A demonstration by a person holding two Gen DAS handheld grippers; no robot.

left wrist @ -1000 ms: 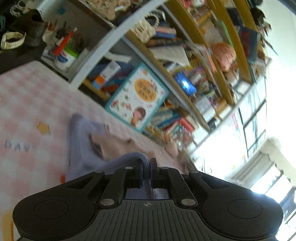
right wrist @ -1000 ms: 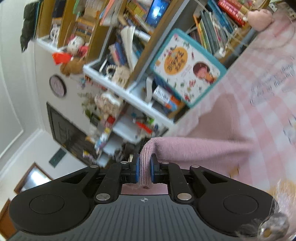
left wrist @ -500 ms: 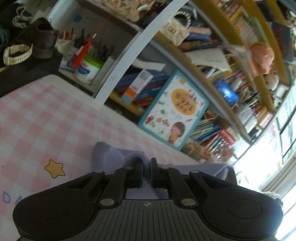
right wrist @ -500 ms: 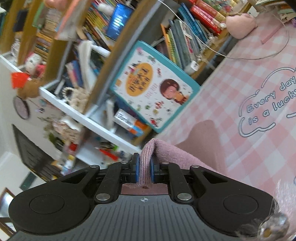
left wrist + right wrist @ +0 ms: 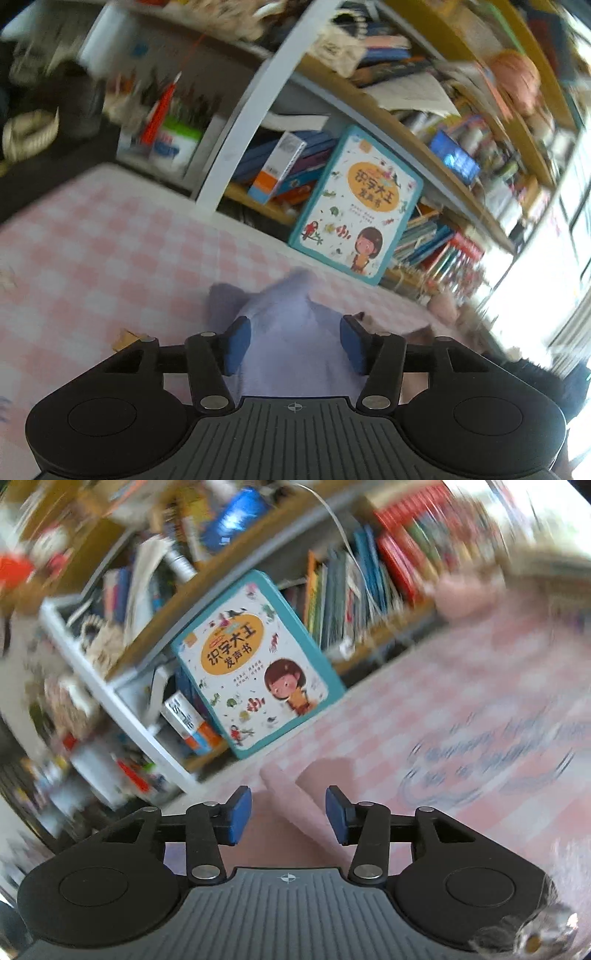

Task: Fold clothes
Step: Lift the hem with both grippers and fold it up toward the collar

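My left gripper [image 5: 295,343] has its jaws opening, the blue pads [image 5: 236,343] standing apart with the pale lilac knitted garment [image 5: 291,332] lying between them; the pads do not press on it. The lilac cloth rests on the pink-and-white checked tablecloth [image 5: 110,258] and rises to a soft peak just ahead of my fingertips. A small tan star printed on the cloth [image 5: 125,338] shows just left of my left pad.

My right gripper [image 5: 288,814] is opening its jaws too. Between its blue pads [image 5: 238,814] lies the pink knitted garment [image 5: 291,801], its folded edge running forward onto the table; neither pad grips it. Blue lettering printed on the tablecloth [image 5: 491,760] is to the right of it, blurred.

Beyond both garments a teal-edged children's picture book with a cartoon girl on the cover [image 5: 356,206] leans against the crowded wooden bookshelf [image 5: 406,122] at the far edge of the table. Both views are smeared at the edges.
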